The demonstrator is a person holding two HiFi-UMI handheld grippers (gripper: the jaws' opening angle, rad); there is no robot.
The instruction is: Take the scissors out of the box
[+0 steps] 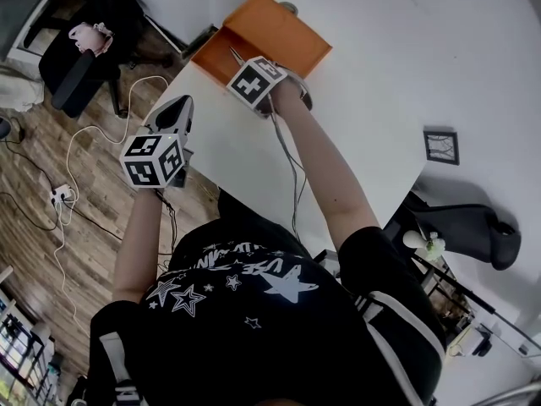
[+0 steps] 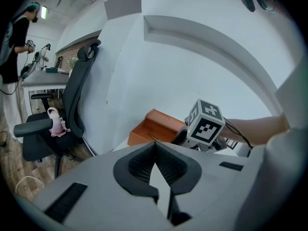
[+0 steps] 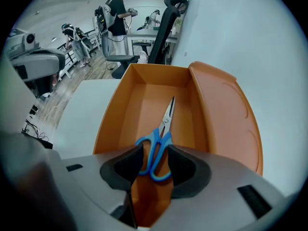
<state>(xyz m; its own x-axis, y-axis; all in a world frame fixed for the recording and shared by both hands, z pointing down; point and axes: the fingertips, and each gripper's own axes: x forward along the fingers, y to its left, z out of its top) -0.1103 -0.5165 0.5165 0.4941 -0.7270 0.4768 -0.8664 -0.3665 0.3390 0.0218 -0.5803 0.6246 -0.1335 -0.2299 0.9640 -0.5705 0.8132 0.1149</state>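
An orange box (image 3: 113,114) lies open on the white table (image 1: 380,66), its lid (image 3: 224,114) folded out to the right. Blue-handled scissors (image 3: 159,138) lie inside, blades pointing away from me. My right gripper (image 3: 156,153) points steeply down into the box, and its pads sit against both sides of the blue handles. In the head view its marker cube (image 1: 254,81) covers the box's near end, with only a thin blade tip (image 1: 234,56) showing. My left gripper (image 1: 173,112) hangs off the table's left edge, shut and holding nothing.
A black office chair (image 2: 72,109) stands left of the table over wood floor with white cables (image 1: 84,134). A small black-framed marker (image 1: 441,146) lies on the table at right. People stand at desks far behind.
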